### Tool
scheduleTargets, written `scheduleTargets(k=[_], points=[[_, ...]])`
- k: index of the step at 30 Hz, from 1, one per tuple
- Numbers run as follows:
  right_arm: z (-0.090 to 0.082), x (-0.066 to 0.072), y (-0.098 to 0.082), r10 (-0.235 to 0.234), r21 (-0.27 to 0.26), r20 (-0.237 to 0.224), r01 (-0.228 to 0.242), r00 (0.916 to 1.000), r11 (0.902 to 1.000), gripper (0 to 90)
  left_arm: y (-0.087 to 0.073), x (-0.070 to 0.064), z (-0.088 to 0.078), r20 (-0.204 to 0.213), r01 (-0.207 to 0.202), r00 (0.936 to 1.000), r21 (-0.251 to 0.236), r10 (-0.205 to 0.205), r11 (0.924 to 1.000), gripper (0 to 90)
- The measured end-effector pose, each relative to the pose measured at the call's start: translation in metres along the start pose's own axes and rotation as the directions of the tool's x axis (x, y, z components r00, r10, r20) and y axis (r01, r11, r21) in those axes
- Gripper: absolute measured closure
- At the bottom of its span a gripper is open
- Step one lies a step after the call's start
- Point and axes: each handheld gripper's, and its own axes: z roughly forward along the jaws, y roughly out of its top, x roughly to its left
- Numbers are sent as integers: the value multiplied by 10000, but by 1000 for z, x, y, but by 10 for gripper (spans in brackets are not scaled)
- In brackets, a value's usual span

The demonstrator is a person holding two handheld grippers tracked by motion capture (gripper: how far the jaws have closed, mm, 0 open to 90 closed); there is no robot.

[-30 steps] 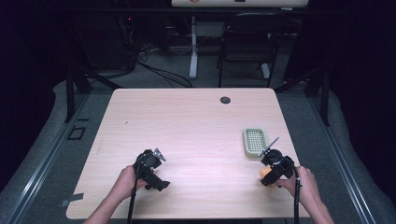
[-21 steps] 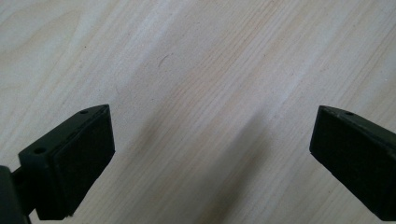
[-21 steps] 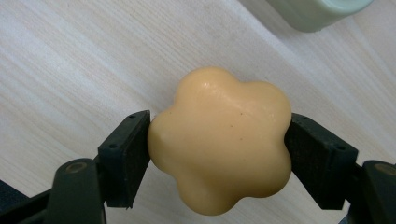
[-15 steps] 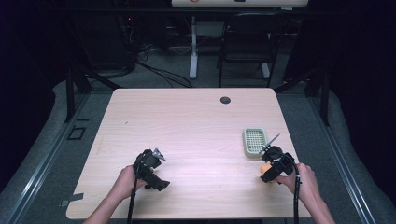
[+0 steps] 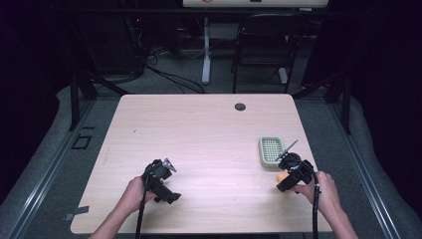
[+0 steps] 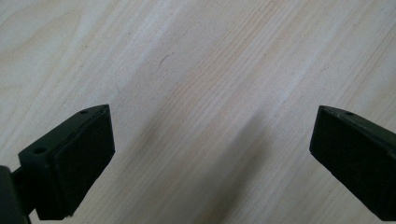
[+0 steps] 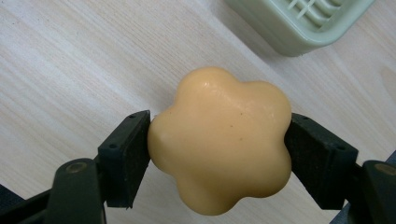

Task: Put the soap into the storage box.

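A pale orange, flower-shaped soap (image 7: 221,140) sits between the two black jaws of my right gripper (image 7: 218,149), which is shut on it just above the table. In the high view that soap (image 5: 282,176) shows as an orange spot under the right gripper (image 5: 288,172) near the table's front right. A pale green slatted soap dish (image 5: 271,150) lies just beyond it, and its corner (image 7: 299,23) appears at the top of the right gripper view. My left gripper (image 5: 160,177) rests at the front left, open (image 6: 210,149) over bare wood with nothing between its jaws.
The light wooden table (image 5: 199,134) has a round black cable grommet (image 5: 240,106) near its far edge. Beyond the table stand a dark chair (image 5: 263,45), a white desk leg (image 5: 206,50) and loose cables on the grey floor.
The right gripper has shifted slightly with the soap in its jaws, near the dish. The left gripper has stayed in place.
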Motion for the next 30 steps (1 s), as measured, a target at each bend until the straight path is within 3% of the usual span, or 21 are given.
scheduleTargets(k=[3,4,7,17,21,22,25,26,27,30], points=[[-1,0,2,-102,163,15,102,9999,9998,264,0,0,0,9,-11,10000,-17,11,10000,0],[0,0,2,27,-55,6,-27,10000,10000,264,0,0,0,12,-26,10000,-9,26,10000,0],[-1,-1,5,-120,186,44,120,9999,9998,264,0,-1,0,33,-40,10000,-21,40,10000,0],[-1,-4,8,160,-195,43,-160,9999,9997,264,0,0,0,19,-16,10000,-27,16,10000,0],[-6,-6,10,-55,126,64,54,10000,9999,264,0,0,0,39,-23,10000,-26,23,10000,0],[-5,-5,9,167,-183,77,-165,9998,9997,264,0,0,0,41,-32,10000,-24,32,10000,0],[-7,-7,12,-58,-26,91,58,9999,10000,264,0,0,0,42,-10,10000,-31,10,10000,0],[-6,-6,12,143,-184,108,-141,9998,9997,264,0,0,0,40,-7,10000,-37,8,10000,0],[-7,-7,14,-52,-43,106,53,9999,10000,264,0,0,0,38,-11,10000,-35,11,10000,0],[-7,-7,16,26,-152,70,-25,10000,9999,264,0,0,-1,37,-13,10000,-41,13,10000,0]])
